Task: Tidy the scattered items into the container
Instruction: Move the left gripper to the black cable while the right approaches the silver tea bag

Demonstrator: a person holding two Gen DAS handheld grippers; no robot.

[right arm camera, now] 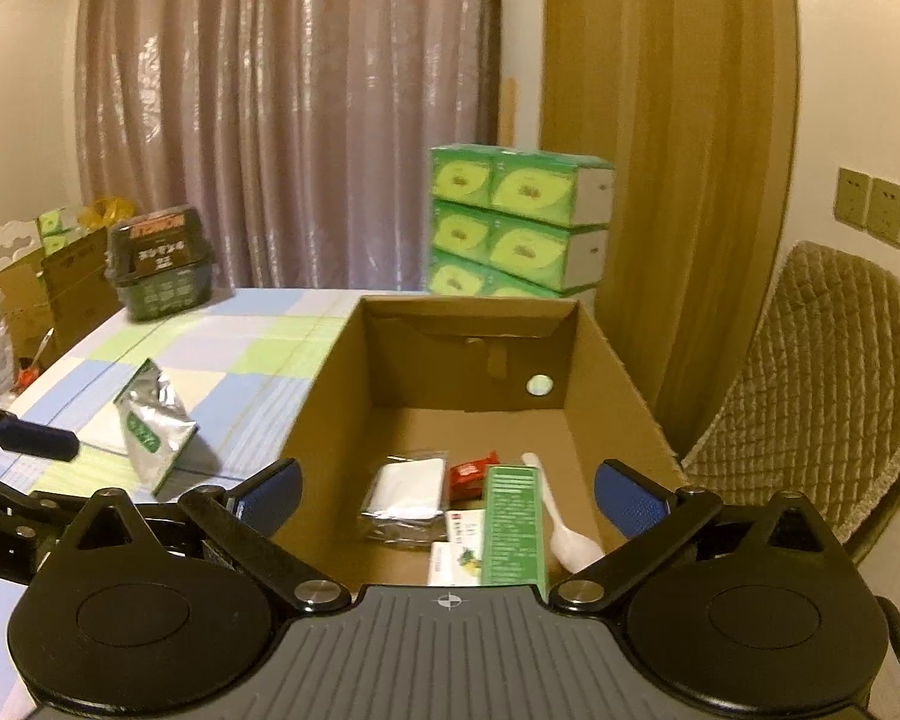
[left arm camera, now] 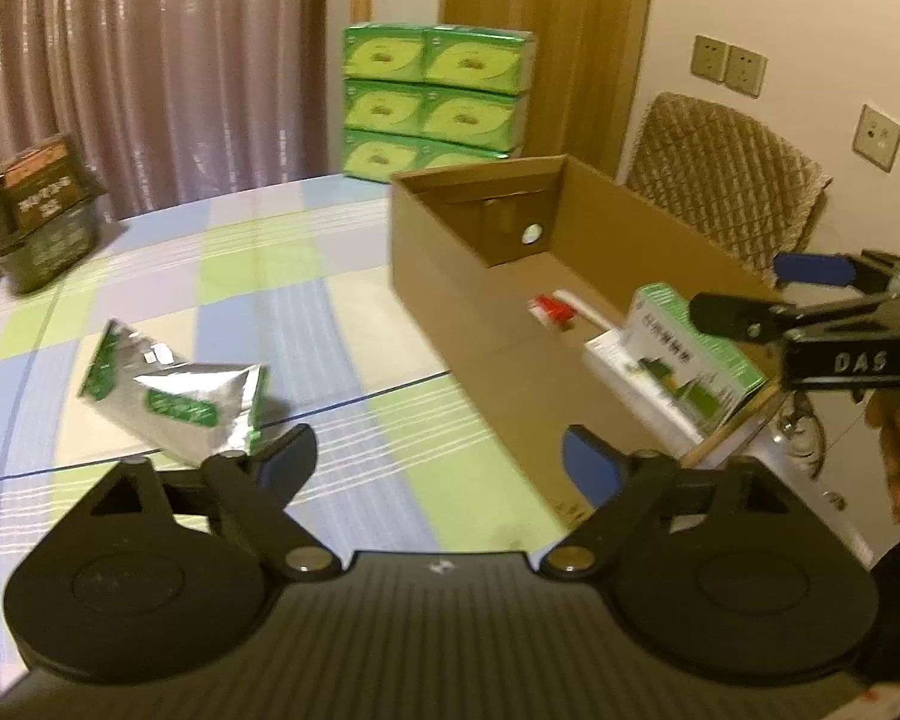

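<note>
An open cardboard box (right arm camera: 324, 384) stands on the checked tablecloth (left arm camera: 306, 312). Inside lie a clear bag of white stuff (right arm camera: 405, 492), a red packet (right arm camera: 471, 471), a white spoon (right arm camera: 561, 516) and a green-white carton (right arm camera: 513, 522) that leans on the near wall. My right gripper (right arm camera: 447, 486) hovers open over the box's near end, pads clear of the carton. A silver-green foil pouch (left arm camera: 174, 396) lies on the cloth left of the box. My left gripper (left arm camera: 438, 456) is open and empty, with the pouch just past its left fingertip.
A dark green basket (left arm camera: 36, 222) sits at the table's far left edge. Stacked green tissue packs (left arm camera: 438, 102) stand behind the box, and a quilted chair (left arm camera: 726, 180) to its right. A hand (left arm camera: 897, 456) holds the right gripper. More cardboard boxes (right arm camera: 48, 288) stand beyond the table's left side.
</note>
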